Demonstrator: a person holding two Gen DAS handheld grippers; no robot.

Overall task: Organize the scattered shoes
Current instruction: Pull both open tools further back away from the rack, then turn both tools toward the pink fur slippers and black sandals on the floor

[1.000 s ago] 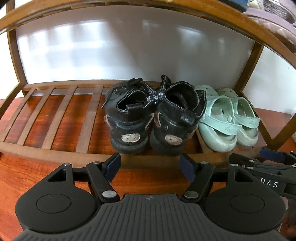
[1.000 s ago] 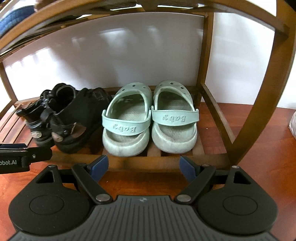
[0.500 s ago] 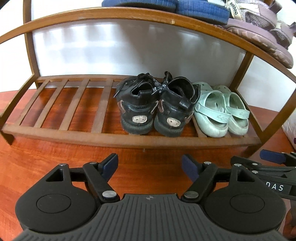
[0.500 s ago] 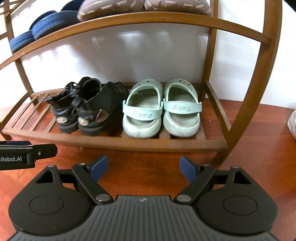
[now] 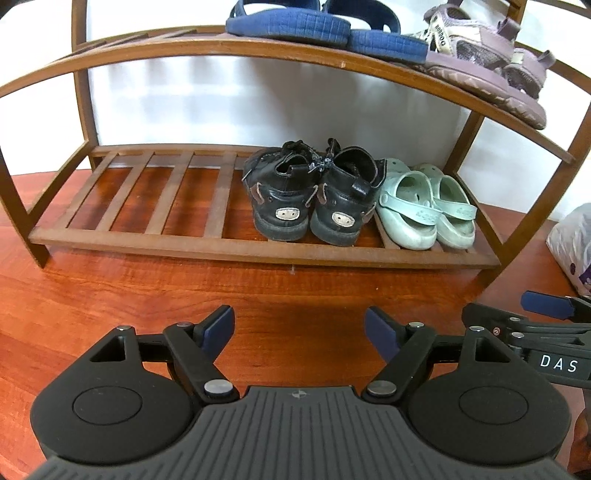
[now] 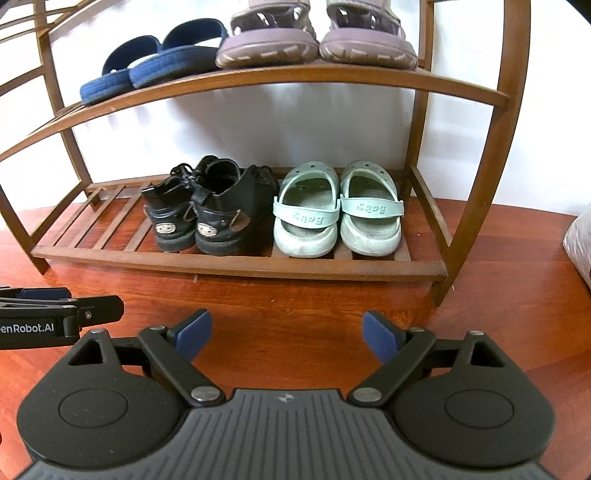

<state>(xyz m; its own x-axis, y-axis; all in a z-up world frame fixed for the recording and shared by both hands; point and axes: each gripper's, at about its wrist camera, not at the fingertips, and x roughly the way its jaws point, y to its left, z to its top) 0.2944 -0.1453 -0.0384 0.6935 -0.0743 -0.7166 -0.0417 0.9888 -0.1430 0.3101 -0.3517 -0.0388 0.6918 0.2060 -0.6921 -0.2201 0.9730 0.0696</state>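
Shoes are seen lined up on a two-tier wooden rack [image 5: 236, 254] in the left wrist view. On the slatted lower shelf a pair of black leather shoes [image 5: 314, 195], heels outward with a small pale patch on each heel, is set just beside a pair of mint green clogs [image 5: 428, 206] of smooth, perforated rubber; the left part of that shelf is bare slats. On the upper shelf a pair of blue slippers [image 5: 325, 27] with a woven texture is laid next to purple strapped sandals [image 5: 487, 62] with ridged soles. The rack stands on a glossy reddish wooden floor [image 5: 110, 302]. The left gripper [image 5: 299, 328] is held over the floor in front of the rack, its blue-padded fingers well apart with nothing between them. A crumpled plastic bag [image 5: 572, 243] is seen at the right edge.

In the right wrist view the same rack [image 6: 240, 267] is shown, its curved brown frame smooth and varnished. The black shoes [image 6: 210, 214] and the clogs [image 6: 336, 214], whose heel straps carry raised lettering, are seated side by side on the lower shelf; the slippers [image 6: 147, 62] and sandals [image 6: 317, 40] are kept above. The right gripper [image 6: 286, 334] is held over the floor [image 6: 498, 314], its jaws opening and empty.
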